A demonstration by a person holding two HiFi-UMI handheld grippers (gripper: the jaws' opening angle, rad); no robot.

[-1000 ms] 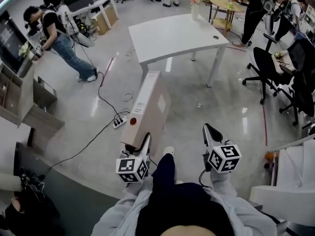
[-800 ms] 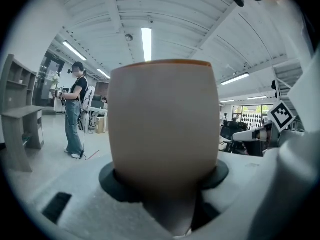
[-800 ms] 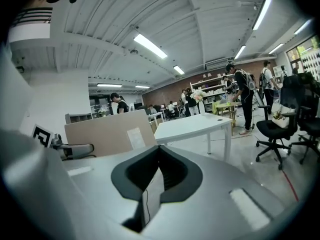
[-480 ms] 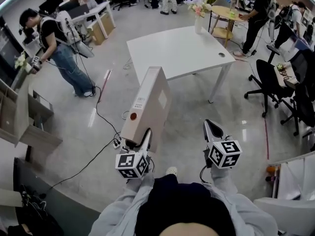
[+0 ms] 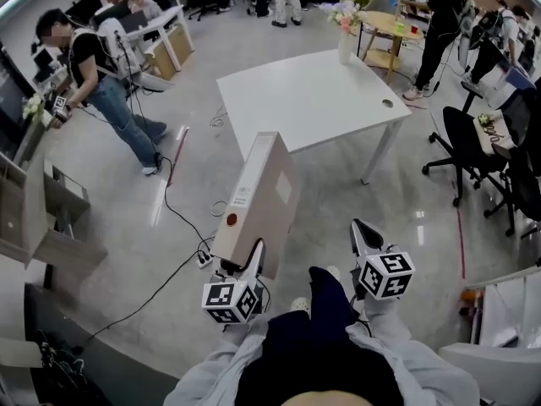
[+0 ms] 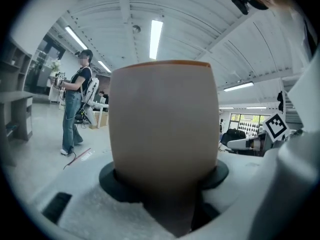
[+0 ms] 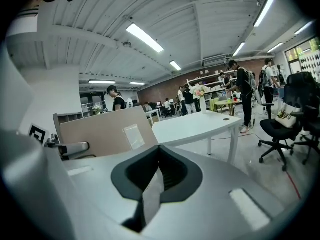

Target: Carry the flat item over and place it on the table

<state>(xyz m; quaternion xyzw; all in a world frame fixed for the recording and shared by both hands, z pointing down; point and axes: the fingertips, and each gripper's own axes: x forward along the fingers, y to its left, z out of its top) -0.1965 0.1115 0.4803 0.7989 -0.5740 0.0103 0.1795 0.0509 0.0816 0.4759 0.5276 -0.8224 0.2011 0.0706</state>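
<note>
The flat item is a beige file box with a white label and a red dot on its spine. It stands on edge in the air, with my left gripper shut on its near end. In the left gripper view the box fills the middle and hides the jaw tips. My right gripper hangs beside it, shut with nothing in it; in its own view the gripper shows closed jaws. The white table stands ahead of the box, and the right gripper view shows the table beyond the box.
A vase of flowers stands at the table's far corner. Cables and a power strip lie on the floor to the left. A person stands at far left near shelving. Office chairs are on the right.
The table has come nearer in the head view as I walk forward. The box stays in the left gripper, tilted slightly more upright. The right gripper keeps its place.
</note>
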